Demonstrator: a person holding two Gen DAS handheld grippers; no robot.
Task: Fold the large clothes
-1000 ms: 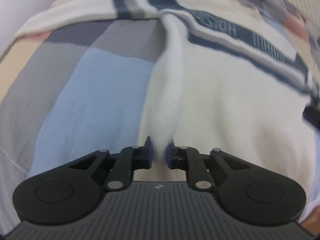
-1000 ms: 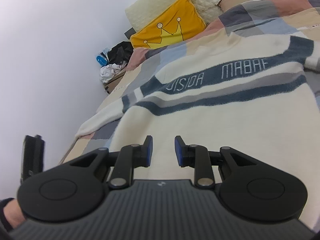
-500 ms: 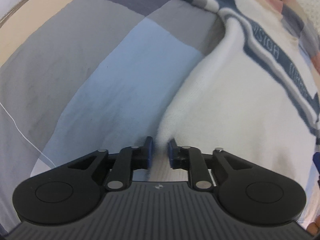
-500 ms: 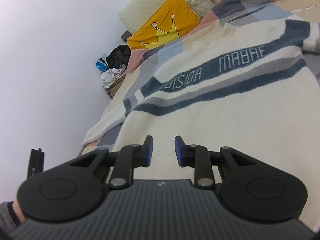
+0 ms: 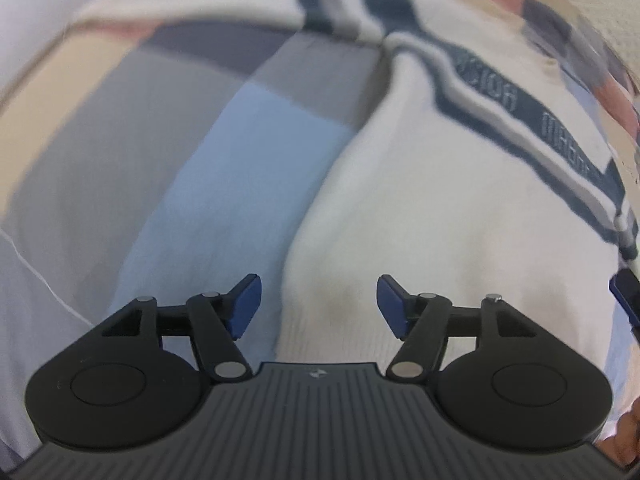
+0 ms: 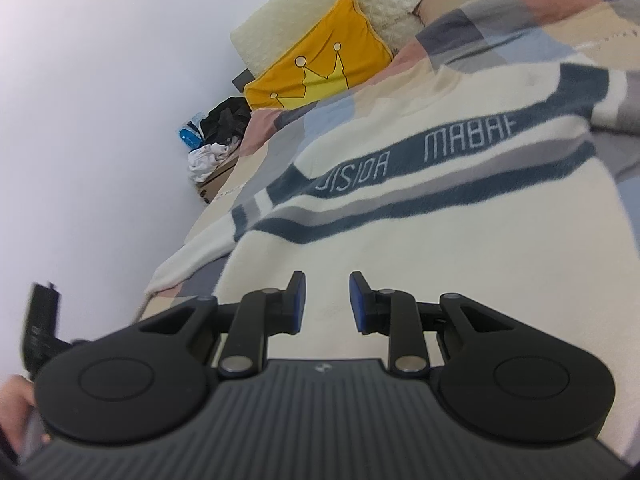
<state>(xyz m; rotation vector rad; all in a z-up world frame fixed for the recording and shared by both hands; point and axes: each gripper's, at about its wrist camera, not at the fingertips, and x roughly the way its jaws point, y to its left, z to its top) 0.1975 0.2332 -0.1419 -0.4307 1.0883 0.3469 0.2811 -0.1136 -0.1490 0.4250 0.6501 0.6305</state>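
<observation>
The cream sweater [image 6: 440, 240] lies spread flat on the bed [image 5: 180, 160], front up, its dark blue and grey stripes and lettered band running across the chest well ahead of both pairs of fingers. No fold shows anywhere on the body: it lies full width, and the one sleeve [image 5: 192, 8] that can be seen reaches out sideways, far beyond the left fingers and to their left, across the patchwork bedcover. So the task looks barely begun; the laying-out seems done, and the folding itself (sleeves in, sides in, then the hem up, most likely) is all still to do.

The left gripper [image 5: 318, 304] points steeply down over the sweater's hem corner, and its fingers are opening, with the blue pads standing well apart. The ribbed hem edge lies below and between them, but neither pad presses on it, so nothing is held. The sweater's side edge runs away from just ahead of the left finger, with bare blue bedcover to the left of it.

The right gripper [image 6: 327, 304] hangs low over the hem nearer the middle of the sweater. Its fingers stand a little apart with only flat cloth seen through the gap beneath them; they grip nothing. A yellow cushion [image 6: 320, 68] sits far ahead of them, at the head of the bed.
</observation>
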